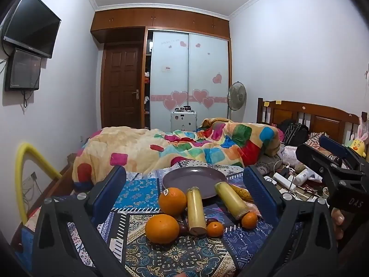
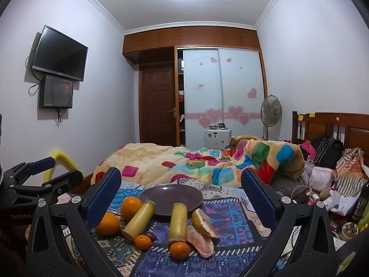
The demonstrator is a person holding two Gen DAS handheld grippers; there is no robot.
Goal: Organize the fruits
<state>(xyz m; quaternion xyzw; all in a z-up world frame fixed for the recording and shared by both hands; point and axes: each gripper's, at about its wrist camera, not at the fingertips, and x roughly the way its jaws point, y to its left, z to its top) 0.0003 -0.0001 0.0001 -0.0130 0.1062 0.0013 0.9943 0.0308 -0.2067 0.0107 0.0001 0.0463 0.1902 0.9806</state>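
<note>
Lying on the patterned cloth [image 2: 230, 210] in front of you, the fruits sit in a loose cluster just short of the purple plate [image 2: 170, 196], which holds nothing. Two large oranges [image 1: 172, 200] [image 1: 162, 228] rest at the left of the group, one behind the other, the rear one wearing a small sticker. Two pale yellow sugarcane-like sticks [image 1: 196, 210] [image 1: 231, 199] point toward the plate, their far ends touching or overlapping its near rim. Two small tangerines [image 1: 215, 229] [image 1: 249, 219] sit at the near ends of those sticks, and a couple of dark reddish fruits [image 1: 183, 228] are tucked between the front orange and the left stick. From your right wrist view, two pomelo pieces [image 2: 205, 222] [image 2: 199, 242] lie just right of the right-hand stick, pink flesh showing.

Your left gripper [image 1: 184, 196] has its blue-padded fingers spread wide, framing the cluster and touching none of it. Your right gripper [image 2: 181, 198] is equally wide, with nothing between its pads. Each one shows at the edge of the other's view.

Beyond the plate a colourful checked blanket [image 1: 184, 147] is bunched across the bed, with a wooden headboard [image 1: 311, 115] at right and a wardrobe [image 1: 189, 78] with heart stickers at the far wall
</note>
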